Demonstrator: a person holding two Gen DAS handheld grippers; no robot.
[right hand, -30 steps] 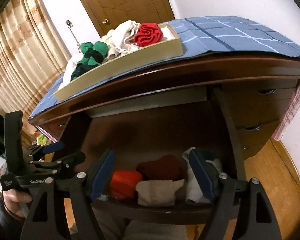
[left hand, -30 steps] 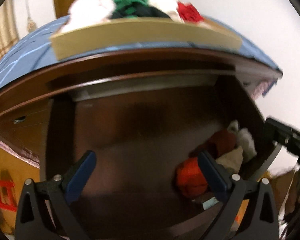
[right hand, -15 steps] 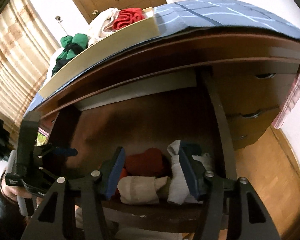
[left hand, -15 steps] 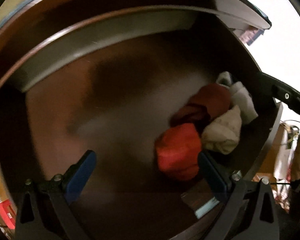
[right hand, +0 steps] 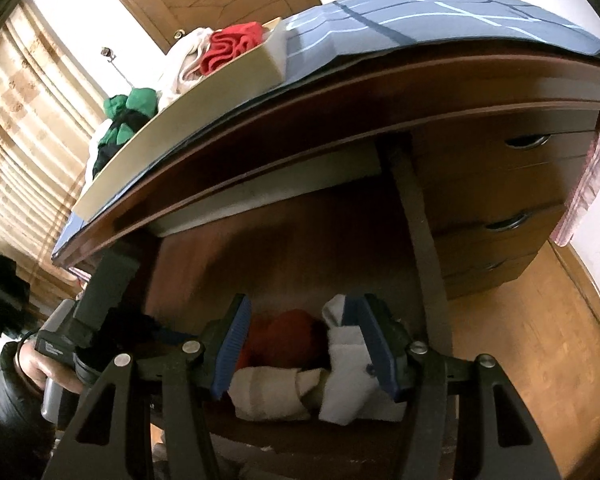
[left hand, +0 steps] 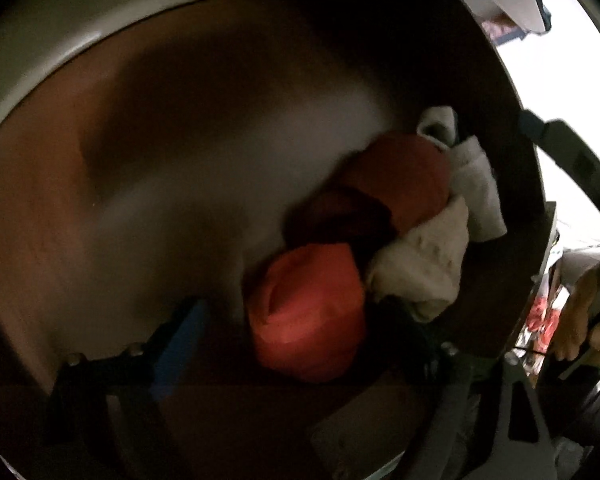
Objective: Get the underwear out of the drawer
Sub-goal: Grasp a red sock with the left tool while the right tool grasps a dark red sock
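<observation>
Reaching stage, with nothing lifted out yet. Left gripper (left hand: 300, 332) dipping steeply into the open drawer (left hand: 148, 208), jaws just narrowing from full spread yet still apart, straddling the orange bundle (left hand: 308, 312) without visibly pressing it; far finger lost in shadow, so contact hard to confirm. Right gripper (right hand: 304, 348) hovering over the drawer's front corner, jaws half spread and pinching nothing, framing the white bundle (right hand: 348, 376) and the cream bundle (right hand: 272, 392). Underwear lying rolled in the front right corner: orange nearest the front wall, dark red bundle (left hand: 404, 176) behind, cream and white alongside. Tray (right hand: 188, 120) on the desk top already carrying folded pieces, probably the destination. Likely calling next for finishing the left squeeze on the orange roll, then lifting straight up, taking care against dragging the cream neighbour touching it.
</observation>
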